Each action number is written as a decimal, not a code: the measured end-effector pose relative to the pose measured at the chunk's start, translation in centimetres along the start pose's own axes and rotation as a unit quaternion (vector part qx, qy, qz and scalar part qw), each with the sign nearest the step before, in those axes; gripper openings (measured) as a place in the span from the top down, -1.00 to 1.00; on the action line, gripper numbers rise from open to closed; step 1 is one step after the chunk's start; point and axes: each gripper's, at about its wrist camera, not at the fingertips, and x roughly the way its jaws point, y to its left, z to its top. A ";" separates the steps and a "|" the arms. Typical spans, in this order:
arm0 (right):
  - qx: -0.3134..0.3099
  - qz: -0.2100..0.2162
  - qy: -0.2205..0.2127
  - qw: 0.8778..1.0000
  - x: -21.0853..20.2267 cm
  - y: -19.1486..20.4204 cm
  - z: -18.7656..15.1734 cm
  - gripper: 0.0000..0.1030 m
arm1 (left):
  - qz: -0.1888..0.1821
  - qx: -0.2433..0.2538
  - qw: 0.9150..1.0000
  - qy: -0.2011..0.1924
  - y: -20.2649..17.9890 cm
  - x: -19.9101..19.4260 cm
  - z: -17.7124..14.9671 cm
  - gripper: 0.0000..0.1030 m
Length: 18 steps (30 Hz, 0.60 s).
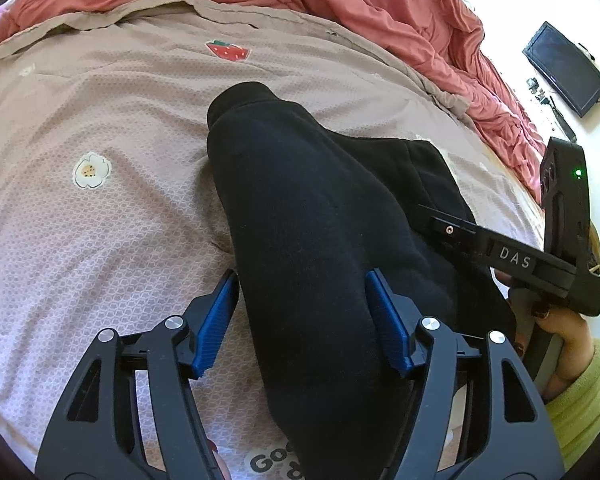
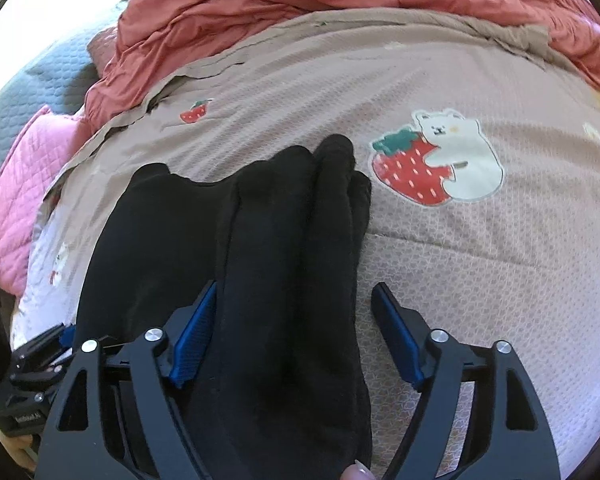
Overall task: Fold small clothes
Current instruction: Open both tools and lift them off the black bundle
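We see a black garment lying on a bed, spread over a pale pink-beige bedspread printed with strawberries and a small flower. Behind it a rumpled red duvet is bunched along the far side of the bed.

In the left wrist view, the left gripper hangs over a raised fold of the garment. Its jaws stand apart, and the dark cloth lies between the blue pads; each pad sits right at an edge of the fold, but we see no pinch in the cloth. To the right, the right gripper shows from the side, held by a hand in a yellow-green sleeve.

In the right wrist view, the right gripper has its jaws wide apart. The garment lies in long folds running away from the camera; the left pad sits against the cloth, while the right pad stands clear of it over bare bedspread. A bear-and-strawberry patch lies just beside the garment's far end. A pink quilted cover lies at the left edge.
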 end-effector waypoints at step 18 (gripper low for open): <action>-0.001 -0.015 -0.043 0.999 -3.5 0.5 0.1 -0.88 | 0.015 -0.003 1.000 -0.004 -0.1 -1.5 -0.3 -0.27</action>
